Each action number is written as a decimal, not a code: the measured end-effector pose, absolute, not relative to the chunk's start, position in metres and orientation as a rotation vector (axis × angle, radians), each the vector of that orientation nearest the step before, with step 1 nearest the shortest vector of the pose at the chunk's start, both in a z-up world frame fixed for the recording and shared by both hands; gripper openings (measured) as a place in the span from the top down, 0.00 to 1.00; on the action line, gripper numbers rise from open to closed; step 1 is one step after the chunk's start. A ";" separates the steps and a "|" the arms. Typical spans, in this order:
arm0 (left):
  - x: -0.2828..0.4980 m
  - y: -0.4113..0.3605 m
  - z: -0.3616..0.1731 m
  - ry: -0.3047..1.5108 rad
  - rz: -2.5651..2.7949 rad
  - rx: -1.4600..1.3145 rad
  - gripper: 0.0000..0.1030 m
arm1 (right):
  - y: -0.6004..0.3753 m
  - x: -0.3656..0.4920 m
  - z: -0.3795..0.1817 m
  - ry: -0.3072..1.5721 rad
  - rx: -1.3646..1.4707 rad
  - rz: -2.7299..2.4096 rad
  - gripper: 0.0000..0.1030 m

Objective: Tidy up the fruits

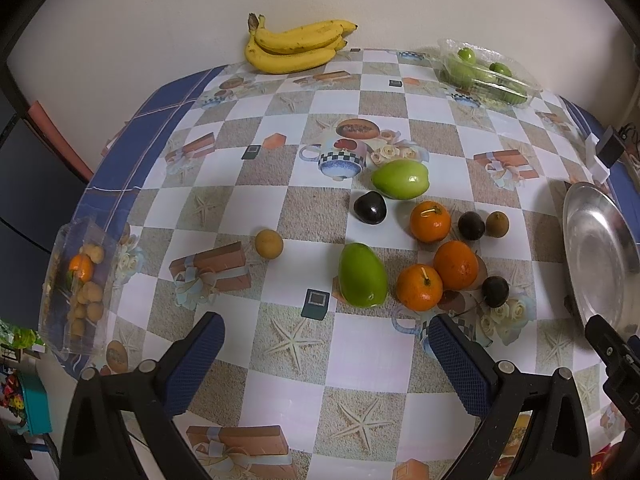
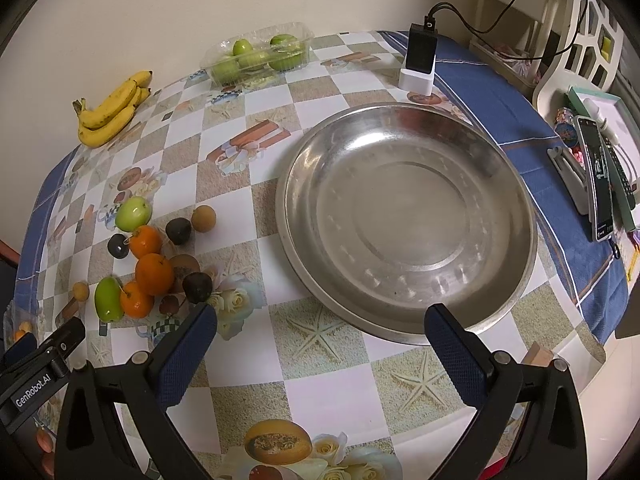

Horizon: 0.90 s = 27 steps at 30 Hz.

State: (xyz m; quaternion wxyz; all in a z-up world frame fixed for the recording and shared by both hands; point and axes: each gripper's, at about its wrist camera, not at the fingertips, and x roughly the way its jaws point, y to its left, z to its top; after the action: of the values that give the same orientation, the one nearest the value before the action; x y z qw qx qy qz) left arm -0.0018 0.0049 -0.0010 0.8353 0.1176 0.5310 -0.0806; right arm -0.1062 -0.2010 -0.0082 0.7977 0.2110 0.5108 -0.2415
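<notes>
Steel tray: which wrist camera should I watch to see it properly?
The right wrist view. There the steel tray lies whole in the frame, holding no fruit, just beyond the open right gripper. The left wrist view catches only a cropped part of it at the right edge.

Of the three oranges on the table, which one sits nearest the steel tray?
The middle orange, stemless side up. It lies closest to the tray; the stemmed orange behind it and the front one by the green fruit sit farther left.
</notes>
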 end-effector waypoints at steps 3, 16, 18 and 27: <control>-0.002 0.005 -0.002 1.127 -0.173 0.251 0.00 | -0.200 -0.105 -0.009 1.099 0.451 -0.516 0.00; 0.000 0.006 -0.003 1.133 -0.171 0.250 0.00 | -0.199 -0.105 -0.010 1.101 0.445 -0.513 0.00; 0.000 0.006 -0.003 1.133 -0.171 0.251 0.00 | -0.199 -0.104 -0.010 1.101 0.445 -0.513 0.00; 0.000 0.009 -0.003 1.134 -0.169 0.250 0.00 | -0.199 -0.104 -0.011 1.101 0.445 -0.512 0.00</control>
State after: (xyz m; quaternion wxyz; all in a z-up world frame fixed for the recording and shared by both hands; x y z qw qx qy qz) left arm -0.0002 0.0087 -0.0029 0.8326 0.1180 0.5352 -0.0799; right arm -0.1041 -0.1988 -0.0108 0.7982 0.2071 0.5130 -0.2386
